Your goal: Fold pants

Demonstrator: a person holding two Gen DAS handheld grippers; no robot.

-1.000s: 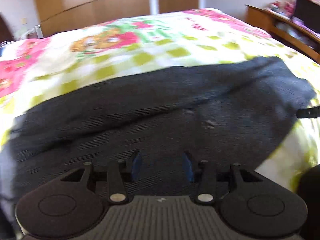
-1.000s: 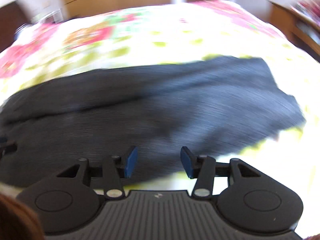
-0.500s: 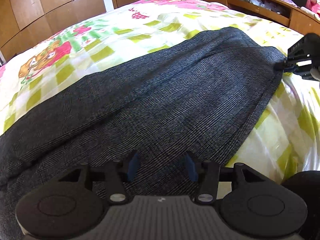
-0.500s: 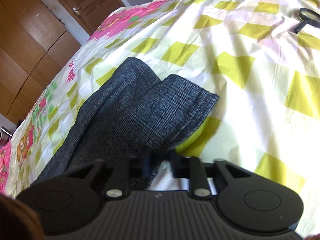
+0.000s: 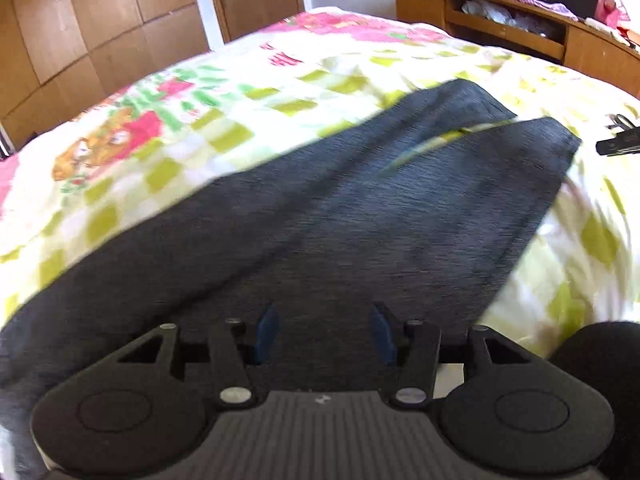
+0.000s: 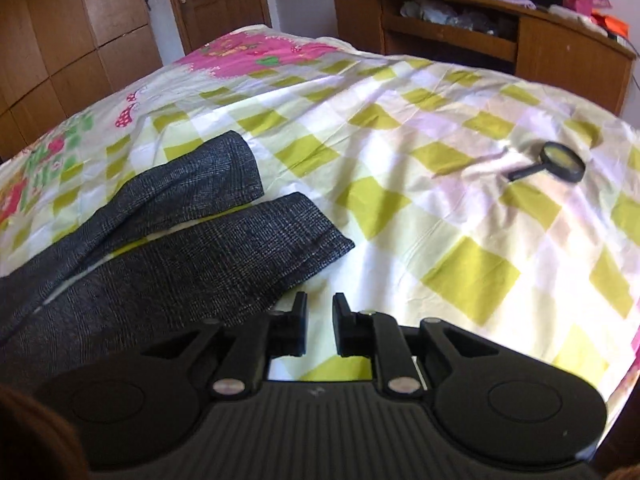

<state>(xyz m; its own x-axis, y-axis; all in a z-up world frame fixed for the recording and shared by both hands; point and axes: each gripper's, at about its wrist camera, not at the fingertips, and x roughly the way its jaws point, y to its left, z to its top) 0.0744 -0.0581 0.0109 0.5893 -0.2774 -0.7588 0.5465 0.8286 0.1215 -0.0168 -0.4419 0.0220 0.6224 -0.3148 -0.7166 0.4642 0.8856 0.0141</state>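
Downward tilted, the left gripper [image 5: 323, 330] opens emptily over the pants [image 5: 320, 216]; the right gripper [image 6: 320, 320], slightly parted, opens beside their hem, holding nothing.

— What is the cloth of the pants [image 6: 192, 256] looking like?

— Dark grey woven stuff, matt, showing a fine check and a slightly rough grain, with a stitched hem at the leg ends.

— And the bedspread [image 6: 460, 216] under them?

— Thin printed cotton, smooth, creasing softly and shining where light is falling.

— The right gripper [image 6: 320, 322]?

— Matt black plastic, ribbed on the body, with bright metal pins.

— The magnifying glass [image 6: 556, 160] near the bed's right edge?

— Black frame, glossy lens.

— The wardrobe [image 6: 80, 20]?

— Brown wood, satin finish.
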